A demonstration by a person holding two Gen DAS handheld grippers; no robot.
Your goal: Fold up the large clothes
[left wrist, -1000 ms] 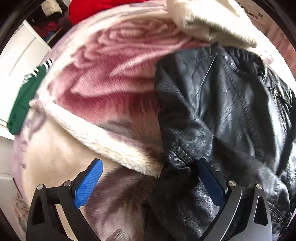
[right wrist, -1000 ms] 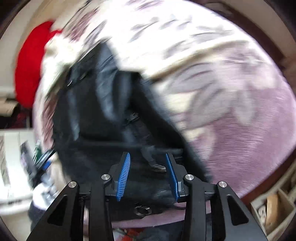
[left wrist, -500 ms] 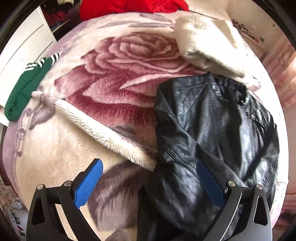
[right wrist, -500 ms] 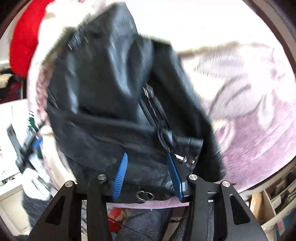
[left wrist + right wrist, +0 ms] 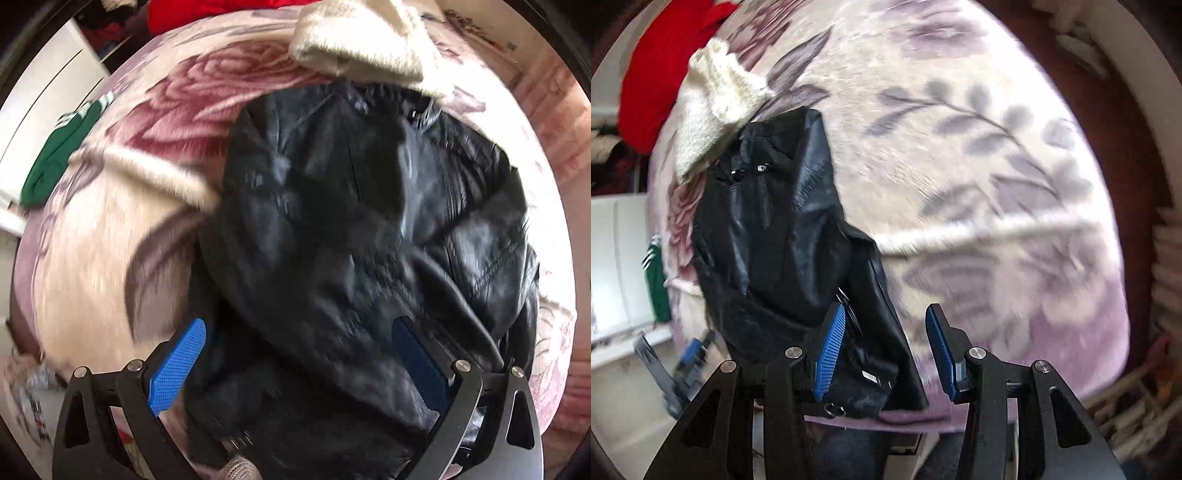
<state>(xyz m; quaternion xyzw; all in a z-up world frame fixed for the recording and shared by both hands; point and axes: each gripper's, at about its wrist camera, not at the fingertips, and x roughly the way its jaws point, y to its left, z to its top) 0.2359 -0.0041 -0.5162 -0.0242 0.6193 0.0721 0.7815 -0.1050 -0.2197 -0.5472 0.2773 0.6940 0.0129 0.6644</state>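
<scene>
Bed [image 5: 92,258]: largest item, covered by a plush blanket [image 5: 979,184] printed with roses and grey leaves; it served as the folding surface.

Black leather jacket [image 5: 351,221]: the task's garment, lying on the blanket toward the near edge of the bed, collar at the far end and hem toward the person. It appeared partly doubled over itself, with a zip edge and hem corner hanging at the bed's near edge [image 5: 871,376]. Judged mid-fold, laid lengthwise so the sides could be brought inward.

Cream fleecy garment [image 5: 362,40]: lay at the far end, its edge overlapping the jacket's collar; probably set aside for a later turn.

Red cloth [image 5: 657,74]: bunched at the bed's far corner, apart from the jacket.

Green garment with white stripes [image 5: 55,158]: draped at the bed's side edge, well clear of the work.

Left tool [image 5: 295,373]: jaws wide apart above the jacket's lower part, nothing pressed between the blue pads; the leather lay below them, not gripped.

Right tool [image 5: 884,347]: jaws parted, holding nothing; the jacket's hem edge sat by its left pad [image 5: 829,350], the right pad over bare blanket. Both views were motion-blurred, so fine contact could not be confirmed.
</scene>
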